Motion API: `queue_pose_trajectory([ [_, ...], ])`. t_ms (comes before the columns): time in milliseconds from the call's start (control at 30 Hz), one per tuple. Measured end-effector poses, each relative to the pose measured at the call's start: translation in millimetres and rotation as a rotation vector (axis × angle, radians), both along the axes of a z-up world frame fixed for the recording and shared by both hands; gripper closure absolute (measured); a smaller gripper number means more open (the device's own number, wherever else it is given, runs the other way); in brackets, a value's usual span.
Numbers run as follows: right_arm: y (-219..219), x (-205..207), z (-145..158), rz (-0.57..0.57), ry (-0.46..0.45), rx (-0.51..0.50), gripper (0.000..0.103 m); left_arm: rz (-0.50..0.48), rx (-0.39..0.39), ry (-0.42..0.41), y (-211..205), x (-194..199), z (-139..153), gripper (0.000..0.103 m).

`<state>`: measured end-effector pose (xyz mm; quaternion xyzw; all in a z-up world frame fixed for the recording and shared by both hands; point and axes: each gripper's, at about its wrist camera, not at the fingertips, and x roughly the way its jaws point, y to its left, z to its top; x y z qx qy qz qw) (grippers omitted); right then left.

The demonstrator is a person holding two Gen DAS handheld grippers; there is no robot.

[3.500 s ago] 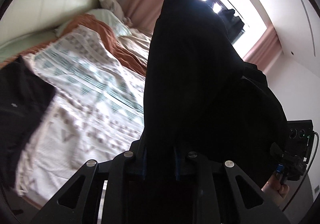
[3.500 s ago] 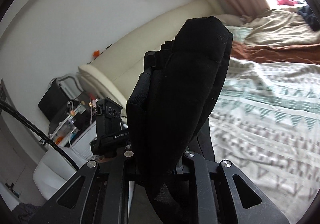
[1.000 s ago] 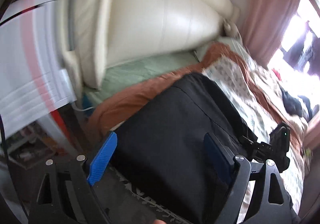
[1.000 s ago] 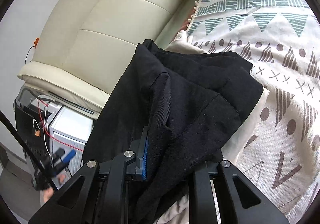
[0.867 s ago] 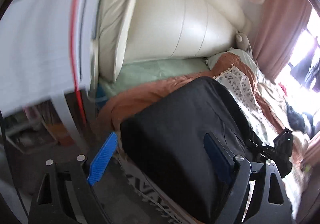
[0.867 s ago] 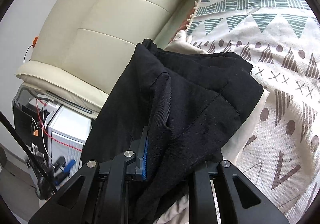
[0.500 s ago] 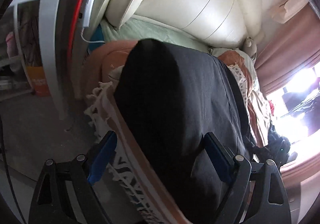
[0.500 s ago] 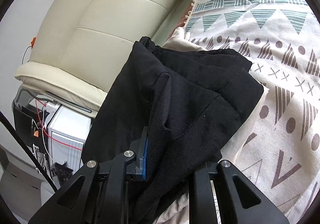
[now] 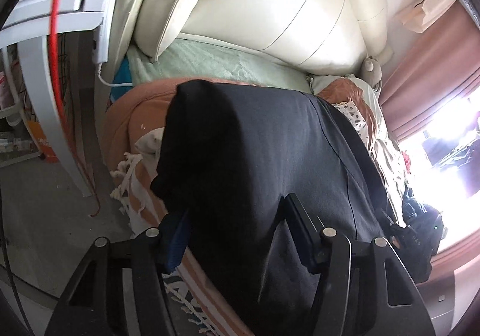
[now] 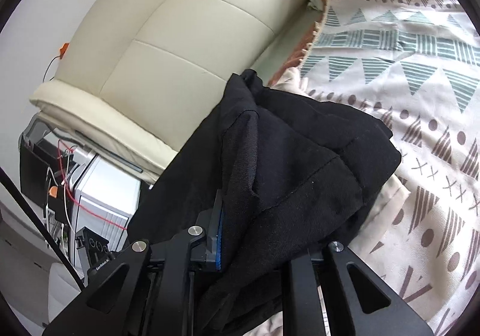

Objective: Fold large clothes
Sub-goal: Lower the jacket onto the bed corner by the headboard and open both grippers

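Lying folded at the bed's corner nearest the cream headboard (image 9: pixel 270 6), the one black garment (image 9: pixel 270 156) rests on the patterned blanket (image 10: pixel 405 96), with its outer edge hanging past the blanket's fringed border. Count: one garment, two grippers, one blanket on top, one rust-coloured cover beneath. Left gripper (image 9: pixel 237 225): jaws have just been closing and stand half-spread around the near fold; the blue pad looks close against the cloth, but whether both pads press yet I cannot tell. Right gripper (image 10: pixel 270 234): pressed nearly together, pinching a bunched thickness of the same garment on the side away from the headboard. Handling judgement: fabric looks soft, woven and limp, stacked several layers deep, so it should sag and slide layer over layer if lifted by one ply. Best hold is probably across the full stacked edge at a fold, one gripper per corner.
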<state>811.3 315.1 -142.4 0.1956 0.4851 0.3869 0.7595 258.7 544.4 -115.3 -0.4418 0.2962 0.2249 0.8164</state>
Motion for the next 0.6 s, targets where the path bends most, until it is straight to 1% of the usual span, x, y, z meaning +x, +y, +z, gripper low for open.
queue_pose_trajectory([
  [100,-12,0,-24,-0.037,0.044,-0.01,0.092,-0.013,0.028,0.015,-3,5,-4,0.043],
  [167,-20,-2,-38,-0.057,0.075,0.003,0.092,-0.03,0.064,0.028,-7,7,-5,0.043],
  [233,-27,-7,-46,-0.076,0.092,0.016,0.092,-0.041,0.082,0.032,-10,7,-4,0.043],
  [300,-31,-10,-48,-0.078,0.103,0.024,0.092,-0.04,0.084,0.04,-10,3,-2,0.043],
  [333,-32,-11,-47,-0.074,0.116,0.024,0.092,-0.035,0.087,0.05,-11,0,1,0.043],
  [400,-35,-11,-43,-0.07,0.124,-0.007,0.09,-0.019,0.128,0.068,-15,-10,12,0.043],
  [433,-37,-13,-38,-0.066,0.11,-0.029,0.088,-0.01,0.162,0.063,-17,-17,19,0.043],
  [500,-45,-17,-22,-0.076,0.051,-0.092,0.084,0.012,0.242,0.059,-21,-29,35,0.043],
  [533,-48,-18,-16,-0.084,0.034,-0.106,0.084,0.024,0.284,0.063,-22,-34,44,0.043],
  [600,-55,-20,-2,-0.108,0.007,-0.122,0.083,0.023,0.329,0.052,-22,-38,57,0.043],
])
